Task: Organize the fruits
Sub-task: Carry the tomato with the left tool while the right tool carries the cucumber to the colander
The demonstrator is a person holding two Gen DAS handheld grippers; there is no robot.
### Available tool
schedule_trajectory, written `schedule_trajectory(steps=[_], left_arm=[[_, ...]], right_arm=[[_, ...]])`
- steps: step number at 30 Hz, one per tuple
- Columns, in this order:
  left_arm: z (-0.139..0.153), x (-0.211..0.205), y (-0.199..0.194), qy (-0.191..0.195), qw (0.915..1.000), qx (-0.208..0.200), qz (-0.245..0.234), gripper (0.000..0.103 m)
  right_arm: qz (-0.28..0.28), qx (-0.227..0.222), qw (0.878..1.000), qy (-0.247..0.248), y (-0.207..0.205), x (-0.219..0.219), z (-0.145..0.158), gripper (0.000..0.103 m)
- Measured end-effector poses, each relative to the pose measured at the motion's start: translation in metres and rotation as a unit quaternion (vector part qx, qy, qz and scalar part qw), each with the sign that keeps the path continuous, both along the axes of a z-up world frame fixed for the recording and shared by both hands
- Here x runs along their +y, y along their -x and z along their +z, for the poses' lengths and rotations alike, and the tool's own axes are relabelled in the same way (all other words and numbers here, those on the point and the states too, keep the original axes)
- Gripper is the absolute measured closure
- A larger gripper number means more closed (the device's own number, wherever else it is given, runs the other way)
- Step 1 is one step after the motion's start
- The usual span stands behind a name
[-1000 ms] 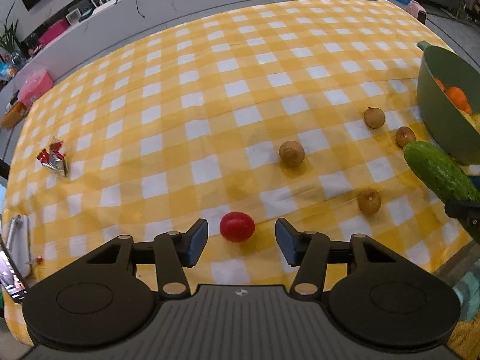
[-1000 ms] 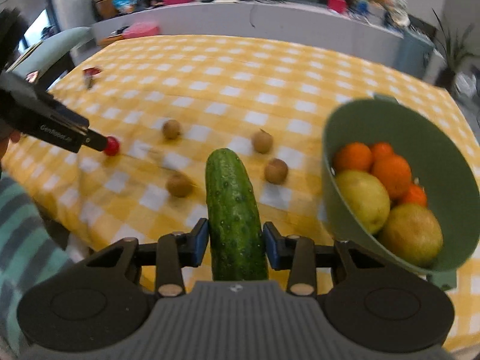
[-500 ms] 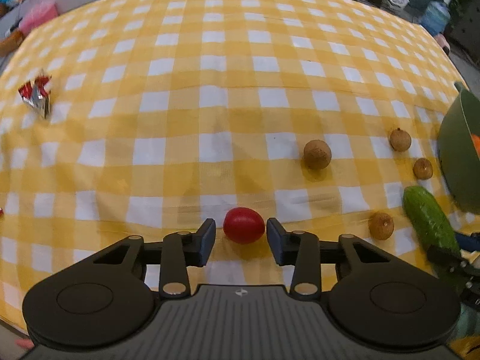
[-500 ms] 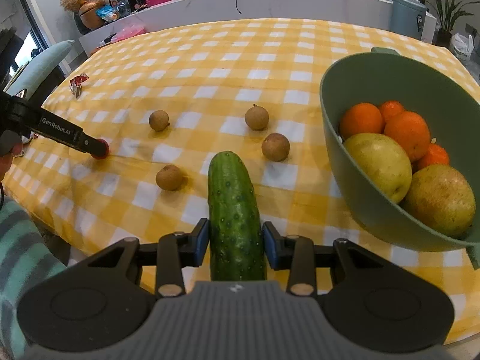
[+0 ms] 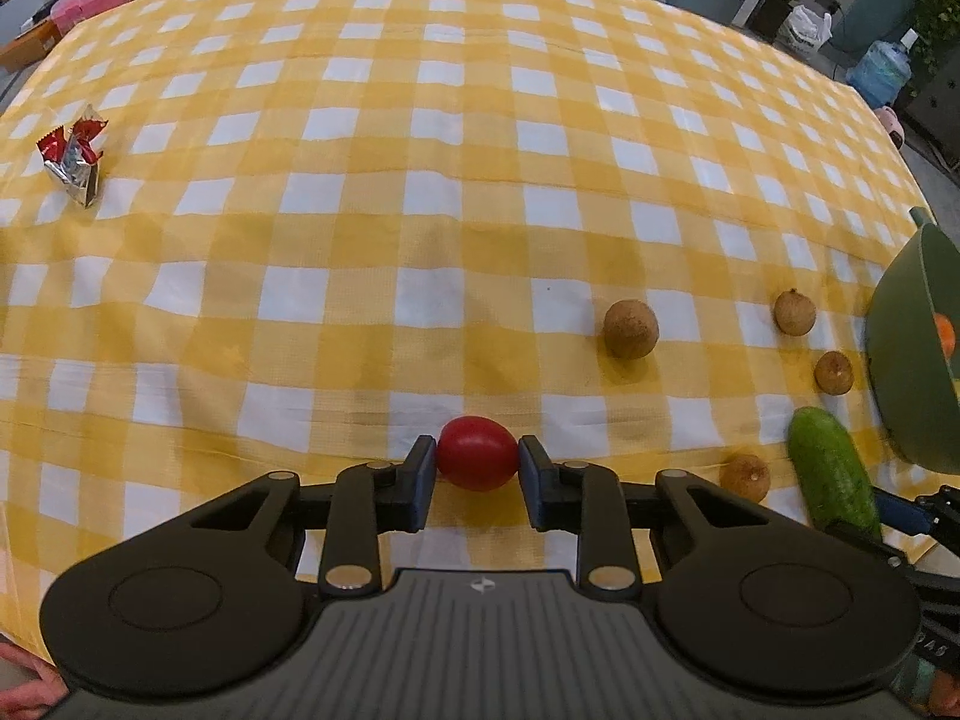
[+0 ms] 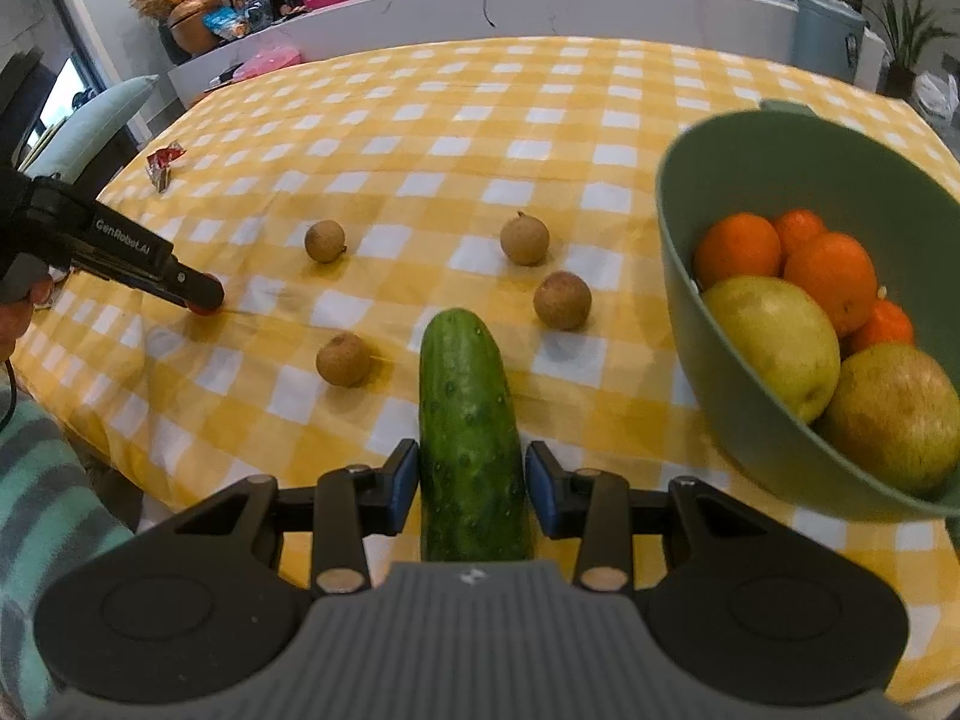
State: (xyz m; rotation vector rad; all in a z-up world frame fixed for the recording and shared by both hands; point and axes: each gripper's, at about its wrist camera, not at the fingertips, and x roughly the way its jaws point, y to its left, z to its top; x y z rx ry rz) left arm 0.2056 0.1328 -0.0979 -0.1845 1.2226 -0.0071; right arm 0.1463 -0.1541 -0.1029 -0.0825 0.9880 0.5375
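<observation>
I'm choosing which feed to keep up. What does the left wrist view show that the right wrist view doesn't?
Only the left wrist view shows the left hand-held gripper closed on the red tomato, head-on. Only the right wrist view shows inside the green bowl: oranges and yellow-green fruit, plus the right hand-held gripper gripping the cucumber. Both show the four small brown fruits, the foil wrapper and the checked tablecloth.

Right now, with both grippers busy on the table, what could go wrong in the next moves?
1. The left gripper pinches the small red tomato by its rounded sides; it might slip out or get squashed.
2. The right gripper holds the cucumber near one end, so its long free end may tilt or bump the green bowl.
3. Four small brown fruits, such as this one, could roll if nudged.
</observation>
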Motion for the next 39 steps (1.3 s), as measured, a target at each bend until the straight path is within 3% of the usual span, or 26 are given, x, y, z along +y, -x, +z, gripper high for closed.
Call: schedule_trajectory(steps=[15, 28, 39], left_arm=[[0.061, -0.046, 0.019, 0.019, 0.9972, -0.050, -0.052, 0.071], [0.100, -0.130, 0.023, 0.030, 0.9864, -0.085, -0.137, 0.071], [0.108, -0.221, -0.003, 0.021, 0.9707, -0.102, -0.217, 0.071]], right_arm=[[-0.015, -0.012, 1.000, -0.017, 0.008, -0.005, 0.001, 0.069], [-0.042, -0.098, 0.992, -0.066, 0.037, -0.062, 0.070, 0.069], [-0.062, -0.126, 0.990, -0.017, -0.009, -0.140, 0.099, 0.069]])
